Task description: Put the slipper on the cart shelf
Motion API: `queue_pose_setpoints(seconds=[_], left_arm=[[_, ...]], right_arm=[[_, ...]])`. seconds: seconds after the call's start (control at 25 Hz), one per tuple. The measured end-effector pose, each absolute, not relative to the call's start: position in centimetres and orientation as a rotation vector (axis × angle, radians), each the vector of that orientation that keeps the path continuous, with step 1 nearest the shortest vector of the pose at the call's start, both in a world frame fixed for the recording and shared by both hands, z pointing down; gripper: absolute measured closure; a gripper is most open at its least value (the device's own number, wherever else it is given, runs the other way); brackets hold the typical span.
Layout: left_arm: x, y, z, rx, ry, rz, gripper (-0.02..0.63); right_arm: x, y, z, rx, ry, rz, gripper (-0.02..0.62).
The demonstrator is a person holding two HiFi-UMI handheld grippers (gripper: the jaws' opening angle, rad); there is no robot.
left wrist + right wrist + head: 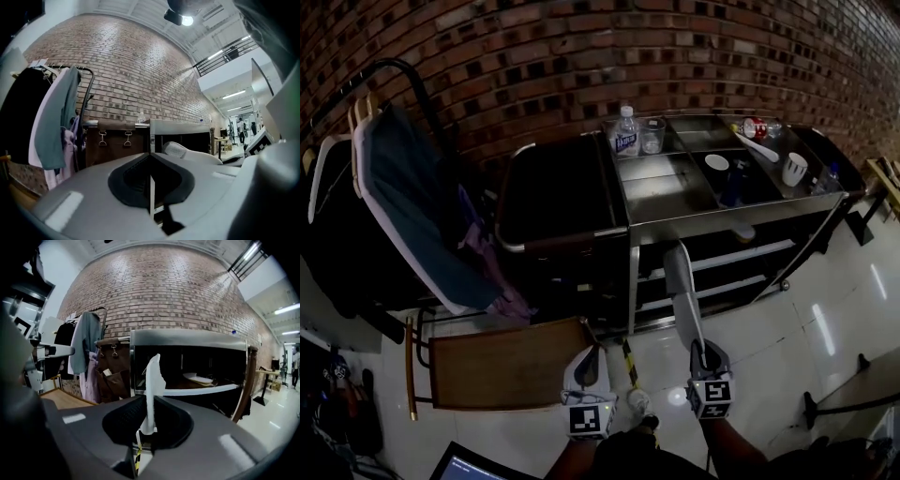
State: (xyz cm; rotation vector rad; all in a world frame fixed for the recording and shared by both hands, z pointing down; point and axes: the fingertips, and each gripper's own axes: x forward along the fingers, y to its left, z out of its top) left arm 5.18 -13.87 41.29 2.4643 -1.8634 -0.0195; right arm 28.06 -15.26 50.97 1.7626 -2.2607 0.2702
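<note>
Right tongs (147,428) are clamped on the slipper (153,380) by its thin edge, left tongs (151,182) closed empty; slippage before the cart shelf (202,391) is risked.

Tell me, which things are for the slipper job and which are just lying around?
For the job: slipper, right gripper holding it, cart shelf.
Just lying about: bottle, mug, hanging clothes.

Right gripper (148,430), jaws clamped on white slipper (153,380), slipper edge-on and upright; steel cart (187,339) ahead, pale flat object (197,378) on a shelf; brick wall (164,291) behind
</note>
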Motion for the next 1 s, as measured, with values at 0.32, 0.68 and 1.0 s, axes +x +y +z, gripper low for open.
queue_pose_setpoints(seconds=[0.32, 0.68, 1.0], left_arm=[[7.6, -22.5, 43.5, 2.369, -1.814, -0.054, 0.592], [6.4, -26.6, 46.3, 2.293, -1.859, 0.025, 0.592], [6.3, -28.3, 47.0, 2.254, -1.864, 0.04, 0.592]], right_arm=[[29.7, -26.6, 52.8, 1.772, -2.341, 0.628, 0.557], [28.9, -37.2, 54.4, 1.708, -2.398, 1.172, 0.557], [30.1, -41.2, 57.8, 1.733, -2.306, 1.646, 0.551]])
